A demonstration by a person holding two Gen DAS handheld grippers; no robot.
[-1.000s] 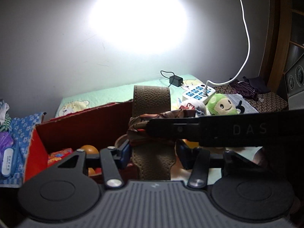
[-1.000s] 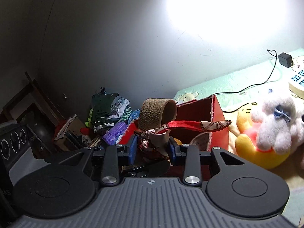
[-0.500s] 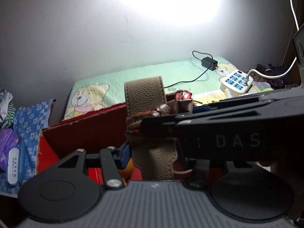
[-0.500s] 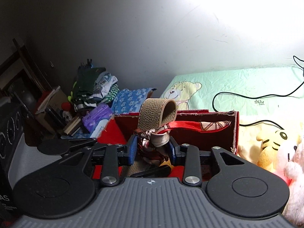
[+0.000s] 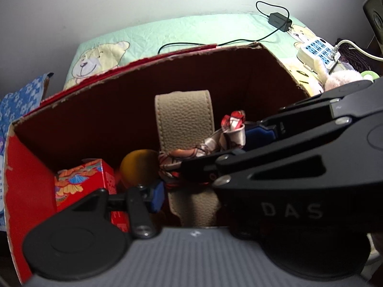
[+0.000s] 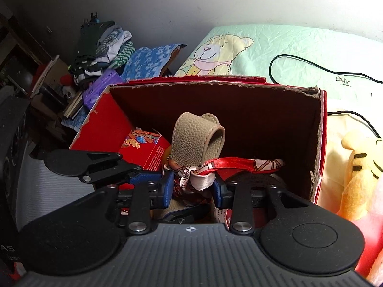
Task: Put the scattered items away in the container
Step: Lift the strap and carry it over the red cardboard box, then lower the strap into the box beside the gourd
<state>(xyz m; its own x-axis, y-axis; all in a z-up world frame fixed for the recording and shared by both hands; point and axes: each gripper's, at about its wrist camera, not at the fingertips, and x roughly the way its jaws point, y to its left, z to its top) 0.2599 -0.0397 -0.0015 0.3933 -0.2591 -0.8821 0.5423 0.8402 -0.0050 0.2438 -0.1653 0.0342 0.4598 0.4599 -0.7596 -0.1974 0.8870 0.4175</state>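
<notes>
We count: one red cardboard box [image 6: 320,129]; inside it, one tan strap [image 6: 191,141], one patterned scarf [image 6: 241,163], one small red carton [image 6: 143,143], one orange ball [image 5: 138,165]. Outside: one power strip [image 5: 318,52], one charger [image 5: 278,21].

Both grippers now tilt downward and sit lower over the open red cardboard box [image 6: 320,129], whose dark interior fills each view where bright wall showed a second ago. The tan pebbled leather strap [image 6: 194,141] with its knotted red patterned silk scarf [image 6: 205,172] now hangs inside the box walls rather than above the rim.
</notes>
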